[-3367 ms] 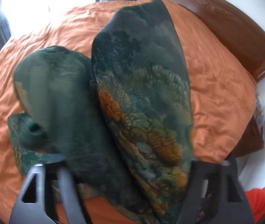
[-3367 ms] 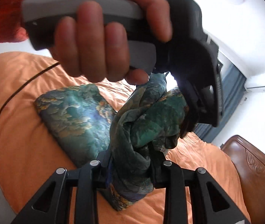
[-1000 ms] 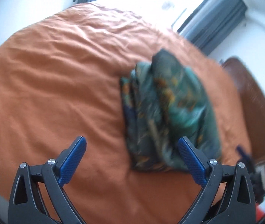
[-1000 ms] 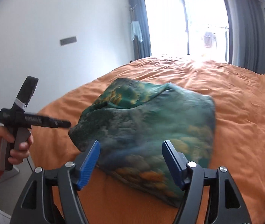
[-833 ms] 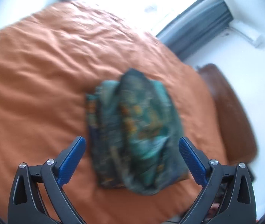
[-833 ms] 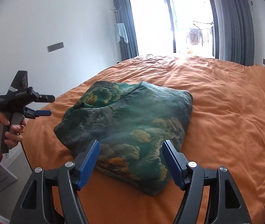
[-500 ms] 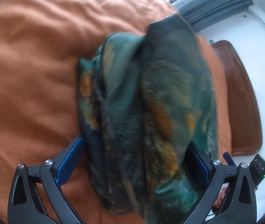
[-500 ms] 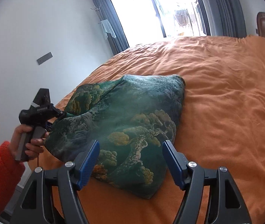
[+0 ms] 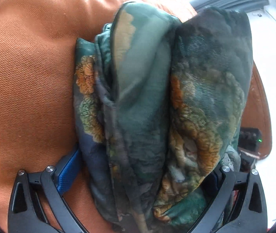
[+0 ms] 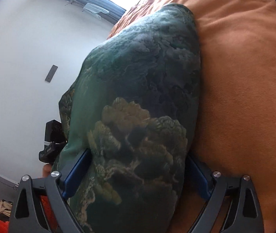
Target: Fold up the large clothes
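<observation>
Folded green garment (image 9: 143, 104) lying on orange bed (image 9: 27, 77), bundled in layers. Straddled by left gripper (image 9: 139, 176) and right gripper (image 10: 136, 172), jaws wide, gripping nothing. Folding seemingly near done; perhaps final tidying left.

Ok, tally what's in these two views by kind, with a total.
Folded green patterned garment: 1
Orange bedspread: 1
Grippers: 2, left gripper, right gripper
Wooden headboard: 1
Total: 5
</observation>
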Action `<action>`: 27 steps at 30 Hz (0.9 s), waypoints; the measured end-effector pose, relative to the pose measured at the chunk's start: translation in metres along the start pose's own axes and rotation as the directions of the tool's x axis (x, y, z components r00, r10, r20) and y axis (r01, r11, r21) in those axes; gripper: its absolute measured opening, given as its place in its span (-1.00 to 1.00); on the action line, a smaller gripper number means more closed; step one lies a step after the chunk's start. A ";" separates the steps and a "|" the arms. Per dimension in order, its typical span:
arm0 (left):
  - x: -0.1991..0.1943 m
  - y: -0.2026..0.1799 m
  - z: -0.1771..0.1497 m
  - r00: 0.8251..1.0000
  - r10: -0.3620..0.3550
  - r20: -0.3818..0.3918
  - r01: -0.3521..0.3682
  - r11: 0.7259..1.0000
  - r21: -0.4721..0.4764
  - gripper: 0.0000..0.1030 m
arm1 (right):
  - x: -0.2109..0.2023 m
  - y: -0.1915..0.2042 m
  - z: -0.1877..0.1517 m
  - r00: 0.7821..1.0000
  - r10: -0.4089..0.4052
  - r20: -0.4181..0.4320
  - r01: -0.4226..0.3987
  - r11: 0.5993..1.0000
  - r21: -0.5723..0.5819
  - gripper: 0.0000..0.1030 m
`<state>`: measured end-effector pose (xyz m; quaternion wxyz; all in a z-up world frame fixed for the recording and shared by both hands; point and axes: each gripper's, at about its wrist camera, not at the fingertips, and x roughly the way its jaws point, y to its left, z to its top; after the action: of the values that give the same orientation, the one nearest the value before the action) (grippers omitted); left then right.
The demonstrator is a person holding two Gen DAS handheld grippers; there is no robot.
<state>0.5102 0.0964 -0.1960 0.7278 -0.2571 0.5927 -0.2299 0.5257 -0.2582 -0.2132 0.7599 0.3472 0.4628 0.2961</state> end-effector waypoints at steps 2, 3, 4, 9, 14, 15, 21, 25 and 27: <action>-0.008 -0.015 -0.003 0.999 0.013 0.030 -0.014 0.999 0.033 0.41 | 0.001 0.026 -0.002 0.995 -0.102 0.013 0.103 0.986 -0.129 0.62; -0.016 -0.024 -0.006 0.998 0.029 0.051 -0.032 0.998 0.062 0.25 | -0.001 0.041 -0.005 0.988 -0.147 0.035 0.151 0.969 -0.197 0.50; -0.022 -0.032 -0.009 0.997 0.037 0.071 -0.043 0.995 0.086 0.15 | -0.004 0.053 -0.010 0.983 -0.174 0.058 0.183 0.951 -0.250 0.44; -0.050 -0.070 -0.024 0.985 0.026 0.170 -0.056 0.984 0.170 0.02 | -0.024 0.099 -0.032 0.968 -0.180 0.174 0.238 0.877 -0.417 0.38; -0.059 -0.106 -0.008 0.975 -0.013 0.223 -0.038 0.974 0.223 0.02 | -0.054 0.124 -0.025 0.953 -0.129 0.274 0.252 0.840 -0.481 0.38; -0.056 -0.114 0.000 0.974 -0.020 0.226 -0.034 0.972 0.231 0.02 | -0.059 0.123 -0.017 0.952 -0.122 0.282 0.249 0.842 -0.478 0.38; 0.006 -0.150 0.032 0.981 0.015 0.195 -0.074 0.953 0.295 0.15 | -0.074 0.072 0.031 0.957 -0.111 0.268 0.210 0.903 -0.376 0.38; 0.062 -0.142 0.037 0.983 0.055 0.177 -0.093 0.973 0.214 0.73 | -0.058 0.000 0.053 0.979 -0.140 0.146 0.166 0.968 -0.187 0.47; 0.052 -0.142 0.030 0.978 0.013 0.207 -0.055 0.979 0.195 0.77 | -0.056 -0.030 0.052 0.989 -0.102 0.105 0.108 0.992 -0.062 0.70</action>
<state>0.5452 -0.0422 -0.1385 0.8110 -0.1949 0.4928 -0.2479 0.5543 -0.3324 -0.1920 0.8083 0.3111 0.4310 0.2531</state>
